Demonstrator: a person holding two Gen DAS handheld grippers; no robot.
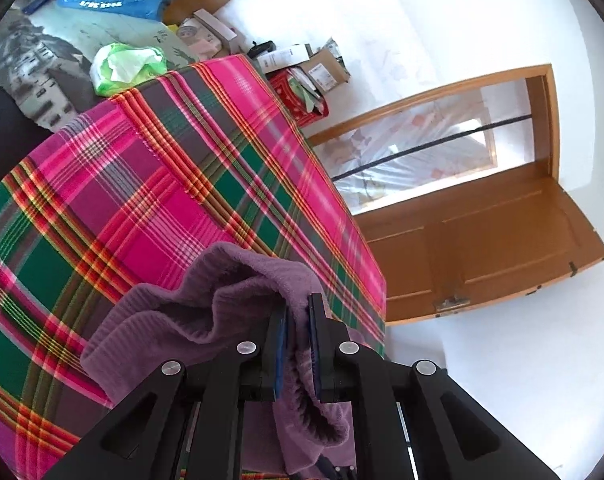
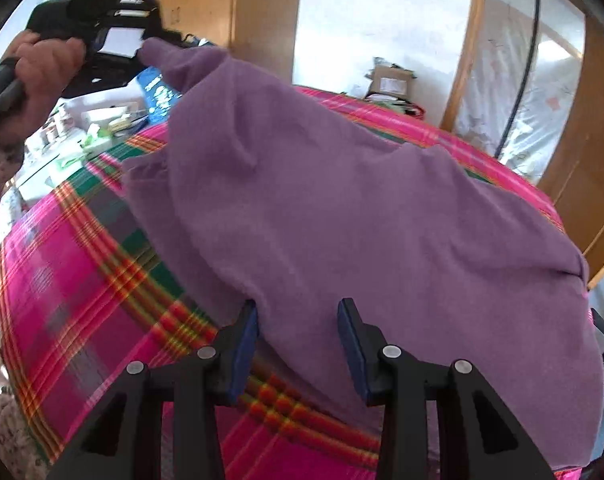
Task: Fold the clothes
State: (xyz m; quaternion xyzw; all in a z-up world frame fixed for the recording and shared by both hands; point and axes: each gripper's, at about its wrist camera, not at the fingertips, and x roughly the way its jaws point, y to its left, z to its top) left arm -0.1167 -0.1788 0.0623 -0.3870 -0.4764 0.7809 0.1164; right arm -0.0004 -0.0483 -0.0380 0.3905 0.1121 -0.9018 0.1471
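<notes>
Plaid cloth [image 1: 150, 184] covers the table, pink, green, red stripes. Purple garment [image 2: 342, 200] lies across it, one corner lifted toward 11 o'clock in the right view. Left gripper [image 1: 298, 344] pinches a bunched purple fold, jaws pressed close on it. Right gripper [image 2: 298, 340] jaws spread, at the garment's near edge. Clutter at 12 o'clock: green bag [image 1: 122, 64], boxes [image 1: 318, 68]. White wall, wooden door [image 1: 482, 248] at 3 o'clock in the left view.
</notes>
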